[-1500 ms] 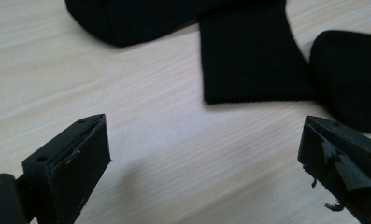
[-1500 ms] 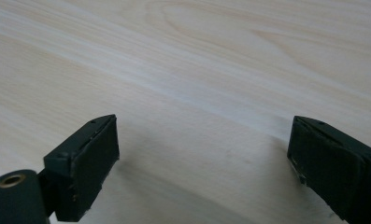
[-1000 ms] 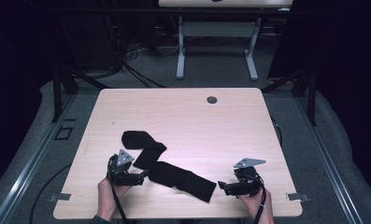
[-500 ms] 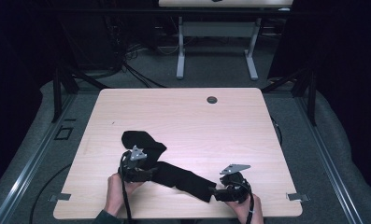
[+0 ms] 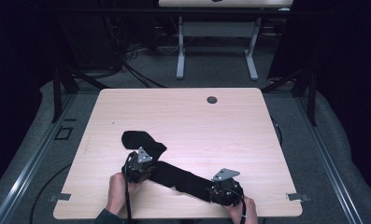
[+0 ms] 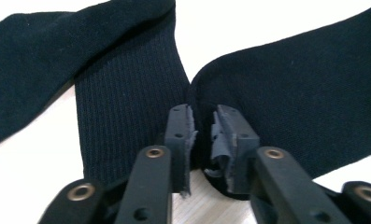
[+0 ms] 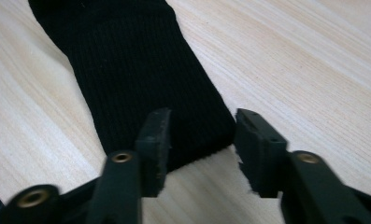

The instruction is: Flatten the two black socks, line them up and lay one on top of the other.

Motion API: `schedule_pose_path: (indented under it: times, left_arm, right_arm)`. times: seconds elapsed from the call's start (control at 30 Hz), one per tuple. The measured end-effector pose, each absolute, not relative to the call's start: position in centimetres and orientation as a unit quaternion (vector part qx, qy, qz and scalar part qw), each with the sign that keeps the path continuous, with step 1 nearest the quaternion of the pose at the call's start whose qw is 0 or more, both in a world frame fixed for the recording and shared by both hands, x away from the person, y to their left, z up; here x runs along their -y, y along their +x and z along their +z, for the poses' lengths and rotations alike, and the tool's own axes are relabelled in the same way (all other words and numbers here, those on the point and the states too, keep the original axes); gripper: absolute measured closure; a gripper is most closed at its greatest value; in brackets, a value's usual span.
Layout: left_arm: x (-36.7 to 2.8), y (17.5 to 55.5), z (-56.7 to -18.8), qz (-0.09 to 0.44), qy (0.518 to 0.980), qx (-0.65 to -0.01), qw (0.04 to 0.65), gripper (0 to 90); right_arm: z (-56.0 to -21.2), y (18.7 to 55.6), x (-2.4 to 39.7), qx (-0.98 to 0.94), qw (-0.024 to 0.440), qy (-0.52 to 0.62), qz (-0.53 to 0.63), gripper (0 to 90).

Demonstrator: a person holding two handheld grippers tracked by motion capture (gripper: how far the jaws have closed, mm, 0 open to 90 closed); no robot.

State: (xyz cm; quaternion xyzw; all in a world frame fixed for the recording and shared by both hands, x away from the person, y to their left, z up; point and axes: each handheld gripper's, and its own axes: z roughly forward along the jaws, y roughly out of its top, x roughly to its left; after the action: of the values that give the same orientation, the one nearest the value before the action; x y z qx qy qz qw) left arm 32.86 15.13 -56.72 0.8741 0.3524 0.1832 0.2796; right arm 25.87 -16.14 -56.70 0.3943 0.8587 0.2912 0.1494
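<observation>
Two black socks lie on the light wooden table (image 5: 197, 121). The long sock (image 5: 181, 179) stretches across the front from my left gripper (image 5: 139, 167) to my right gripper (image 5: 224, 190). The second sock (image 5: 141, 141) lies folded just behind the left gripper. In the left gripper view, my left gripper (image 6: 202, 112) has its jaws nearly together on the rounded edge of the long sock (image 6: 290, 93), beside the ribbed second sock (image 6: 127, 93). In the right gripper view, my right gripper (image 7: 202, 121) is open, and the ribbed cuff of the long sock (image 7: 136, 70) reaches in between its jaws.
A round cable hole (image 5: 212, 100) sits near the table's far edge. Both hands rest close to the table's front edge. Beyond the table are a dark carpeted floor, cables and the white legs of another table (image 5: 181, 56).
My left gripper moved right onto the near end of the long sock and closed. My right gripper moved left and toward the front edge, up to the sock's cuff.
</observation>
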Motion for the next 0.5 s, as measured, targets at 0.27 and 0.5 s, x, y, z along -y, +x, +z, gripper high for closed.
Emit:
schedule_pose_path:
  times: [0.27,0.5]
  left_arm:
    - [-14.8,32.5,-56.5,0.2,0.879,-0.339,0.269,85.4]
    - [-15.9,31.8,-55.5,0.184,0.87,-0.347,0.298,85.6]
  right_arm:
    - [-57.0,25.4,16.2,-0.854,0.137,0.391,0.314,79.8]
    - [-56.7,25.5,17.4,-0.845,0.119,0.402,0.334,82.0]
